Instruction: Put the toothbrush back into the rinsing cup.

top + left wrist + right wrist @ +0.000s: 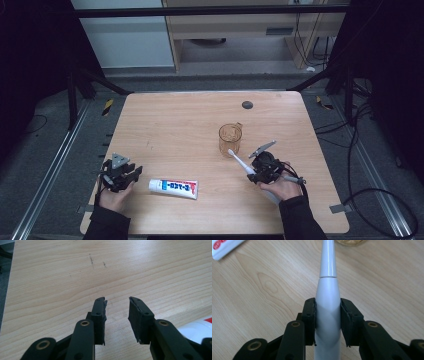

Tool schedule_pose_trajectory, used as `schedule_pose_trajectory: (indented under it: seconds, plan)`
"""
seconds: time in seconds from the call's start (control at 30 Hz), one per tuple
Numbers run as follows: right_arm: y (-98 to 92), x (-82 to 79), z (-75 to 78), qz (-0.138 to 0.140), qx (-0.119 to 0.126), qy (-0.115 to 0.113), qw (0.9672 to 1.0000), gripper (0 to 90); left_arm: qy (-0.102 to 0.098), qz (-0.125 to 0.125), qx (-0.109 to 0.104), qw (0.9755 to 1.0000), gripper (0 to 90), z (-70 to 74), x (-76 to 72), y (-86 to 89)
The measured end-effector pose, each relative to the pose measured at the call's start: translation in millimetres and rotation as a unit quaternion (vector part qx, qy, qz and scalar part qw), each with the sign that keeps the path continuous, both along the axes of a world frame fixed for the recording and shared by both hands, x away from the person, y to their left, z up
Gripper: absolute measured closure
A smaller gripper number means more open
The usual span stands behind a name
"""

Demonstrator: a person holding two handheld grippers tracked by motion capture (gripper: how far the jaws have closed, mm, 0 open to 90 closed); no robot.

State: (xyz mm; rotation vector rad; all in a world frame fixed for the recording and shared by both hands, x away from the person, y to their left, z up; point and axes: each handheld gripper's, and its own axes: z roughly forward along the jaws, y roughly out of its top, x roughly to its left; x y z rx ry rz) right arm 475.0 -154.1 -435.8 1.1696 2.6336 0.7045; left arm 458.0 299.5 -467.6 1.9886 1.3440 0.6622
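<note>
The right gripper [327,315] pinches a white plastic electric toothbrush [327,290], smooth tapered body, slim neck pointing to 11 o'clock toward the amber translucent cup [230,137]. It is at the worktop's [190,120] 5 o'clock. The left gripper [117,315] is spread, empty.

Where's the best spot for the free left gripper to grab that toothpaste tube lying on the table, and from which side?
Probably the tube's middle. The toothpaste tube lies flat on the table, long axis pointing left to right, just right of the open left gripper. Come down from above with the jaws across its narrow width; the flat, soft body there should fit between them, while the ends offer less to hold.
</note>
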Motion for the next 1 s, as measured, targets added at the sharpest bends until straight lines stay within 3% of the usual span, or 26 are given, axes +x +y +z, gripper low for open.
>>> schedule_pose_trajectory:
  seconds: [0.23, 0.5, 0.63, 0.87, 1.0]
  plan:
    - [-7.4, -3.6, 14.1, -0.022, 0.054, -0.048, 0.9971, 67.3, -0.001, -0.001, 0.001, 1.0, 65.6, 0.0, -0.1, -0.7]
    - [-14.4, -8.2, 32.3, -0.036, 0.131, -0.1, 0.9858, 67.2, -0.003, 0.001, 0.0, 1.0, 65.8, 0.1, -0.2, -0.6]
    - [-13.3, -7.9, 39.1, -0.043, 0.15, -0.118, 0.9807, 67.2, -0.004, 0.001, 0.0, 1.0, 65.9, 0.4, -0.6, -0.8]
    - [-9.3, -4.8, 51.3, -0.069, 0.2, -0.172, 0.9621, 67.2, -0.005, 0.002, -0.001, 1.0, 66.0, 0.2, -0.5, -0.4]
    - [-5.6, -2.9, 61.4, -0.085, 0.227, -0.207, 0.9478, 67.2, -0.008, 0.003, -0.001, 1.0, 66.1, 0.9, -0.8, -0.2]
